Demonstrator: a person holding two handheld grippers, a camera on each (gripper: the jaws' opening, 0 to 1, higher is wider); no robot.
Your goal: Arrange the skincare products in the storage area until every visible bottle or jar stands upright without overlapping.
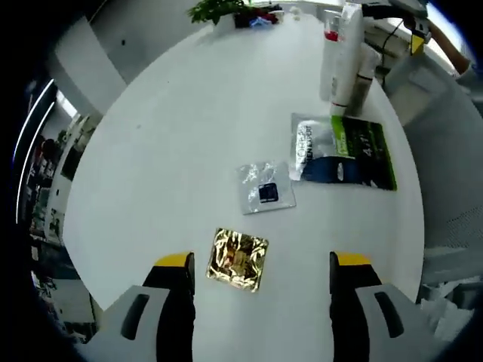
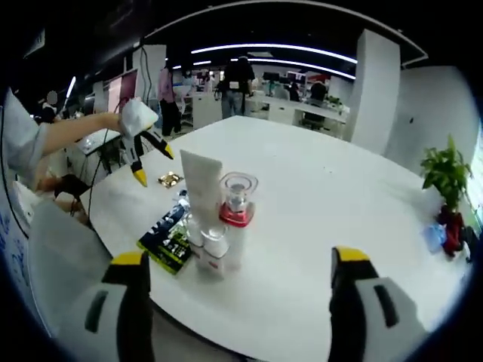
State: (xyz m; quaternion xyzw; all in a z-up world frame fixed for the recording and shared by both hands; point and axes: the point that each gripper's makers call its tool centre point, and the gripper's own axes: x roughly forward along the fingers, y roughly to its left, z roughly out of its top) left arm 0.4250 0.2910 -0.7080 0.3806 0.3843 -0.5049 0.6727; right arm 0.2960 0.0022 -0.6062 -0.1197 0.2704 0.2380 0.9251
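Note:
Three skincare containers stand upright in a tight cluster on the white round table (image 2: 332, 188): a tall white tube (image 2: 201, 183), a bottle with a red collar and clear cap (image 2: 236, 205), and a short white bottle (image 2: 213, 255). My right gripper (image 2: 238, 257) is open, a little short of them. In the left gripper view the same cluster (image 1: 343, 56) is at the far right of the table. My left gripper (image 1: 262, 261) is open above a gold foil sachet (image 1: 238, 259). It also hovers over the table's left side in the right gripper view (image 2: 153, 165), jaws apart.
A clear sachet with a dark square (image 1: 265, 188) and silver, blue and green flat packets (image 1: 343, 151) lie between the gold sachet and the bottles. A potted plant (image 2: 444, 170) stands at the table's far edge. People stand among desks beyond the table.

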